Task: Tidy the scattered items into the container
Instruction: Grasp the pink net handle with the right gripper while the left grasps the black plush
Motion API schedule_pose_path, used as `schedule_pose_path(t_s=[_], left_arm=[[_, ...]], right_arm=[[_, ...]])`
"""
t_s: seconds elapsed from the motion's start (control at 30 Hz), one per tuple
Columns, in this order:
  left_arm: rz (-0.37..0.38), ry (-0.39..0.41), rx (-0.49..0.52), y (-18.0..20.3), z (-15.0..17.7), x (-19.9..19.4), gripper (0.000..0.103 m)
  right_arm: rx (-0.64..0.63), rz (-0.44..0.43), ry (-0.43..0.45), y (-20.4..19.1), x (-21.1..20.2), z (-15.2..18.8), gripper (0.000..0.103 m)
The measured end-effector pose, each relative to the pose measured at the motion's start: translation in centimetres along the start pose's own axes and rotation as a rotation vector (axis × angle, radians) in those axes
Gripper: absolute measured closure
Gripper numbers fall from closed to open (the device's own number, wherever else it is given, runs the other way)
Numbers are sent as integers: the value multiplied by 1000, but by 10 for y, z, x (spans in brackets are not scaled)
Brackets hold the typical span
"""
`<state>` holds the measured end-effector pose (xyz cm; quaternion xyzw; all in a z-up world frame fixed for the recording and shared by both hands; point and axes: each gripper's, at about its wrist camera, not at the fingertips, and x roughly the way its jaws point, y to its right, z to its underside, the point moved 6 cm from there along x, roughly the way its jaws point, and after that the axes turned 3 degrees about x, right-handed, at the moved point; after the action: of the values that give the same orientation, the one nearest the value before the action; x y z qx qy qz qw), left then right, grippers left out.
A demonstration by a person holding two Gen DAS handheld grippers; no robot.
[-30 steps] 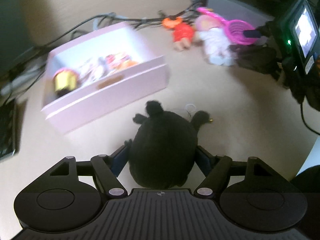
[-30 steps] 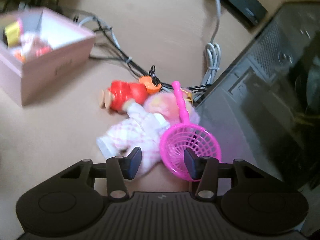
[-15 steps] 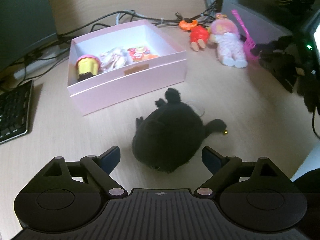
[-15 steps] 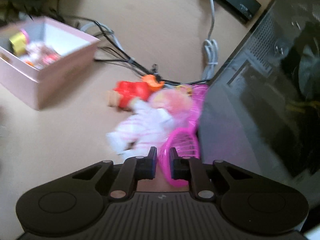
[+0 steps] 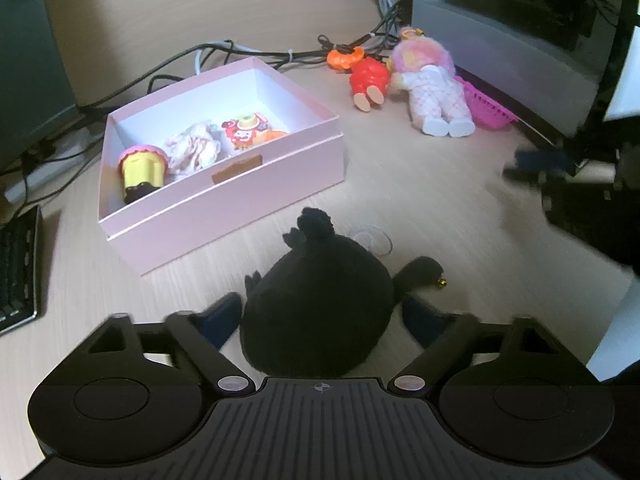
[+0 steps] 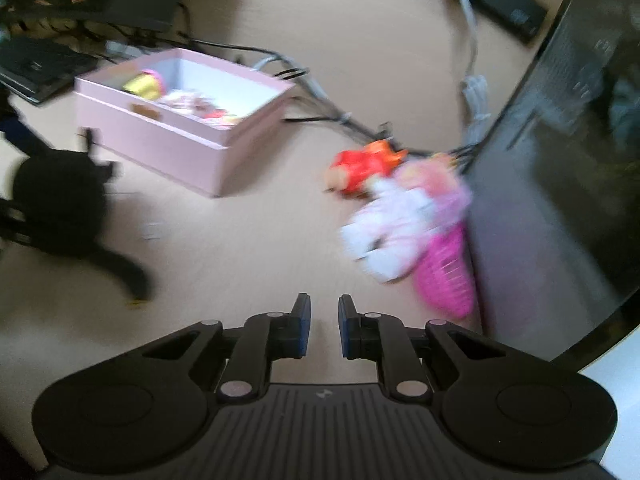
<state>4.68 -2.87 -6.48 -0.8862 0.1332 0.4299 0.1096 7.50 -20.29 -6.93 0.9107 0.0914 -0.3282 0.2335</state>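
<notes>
Black plush filled the near ground of the left wrist view: a round soft toy sat on the pale wood worktop between the fingers of the left tool, which stood wide apart on either side of its body, close to the fur but not visibly pressing it. The toy looked light and squashy, likely to give under pressure, so its fat middle seemed the best place to hold, rather than the thin limb with the small bell. The right tool hung over bare worktop with its fingers nearly together and nothing between them; its view was blurred.

Just beyond the toy stood the pink box, open at the top, with a yellow cupcake toy, a crumpled white cloth and a small printed packet lying along its near wall. Much of its floor behind them was free, enough, by the look of it, for the plush. The near wall was the edge to clear.

Farther off, a red doll, a doll in pink pyjamas and a pink net lay together on the worktop, outside the box, hard by the computer case and tangled cables, leaving little room on that side.
</notes>
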Motion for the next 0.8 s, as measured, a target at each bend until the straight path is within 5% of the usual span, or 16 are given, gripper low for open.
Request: schedule_pose_path(t_s=[0.1, 0.3, 0.4, 0.5, 0.57, 0.8], left_arm=[[-10, 2, -2, -1, 0, 1, 25], [-48, -7, -61, -12, 14, -8, 24], [-40, -11, -98, -18, 19, -12, 22], [-29, -2, -112, -20, 21, -19, 11], [-20, 7, -117, -20, 21, -23, 10], [5, -1, -107, -15, 18, -19, 9]], right_arm=[[-47, 66, -9, 9, 18, -2, 78], [-142, 197, -28, 28, 54, -8, 77], [-189, 263, -37, 37, 71, -11, 67], [-236, 328, -46, 46, 88, -14, 66], [-217, 301, -50, 46, 87, -14, 79], [-145, 174, -2, 24, 45, -14, 86]])
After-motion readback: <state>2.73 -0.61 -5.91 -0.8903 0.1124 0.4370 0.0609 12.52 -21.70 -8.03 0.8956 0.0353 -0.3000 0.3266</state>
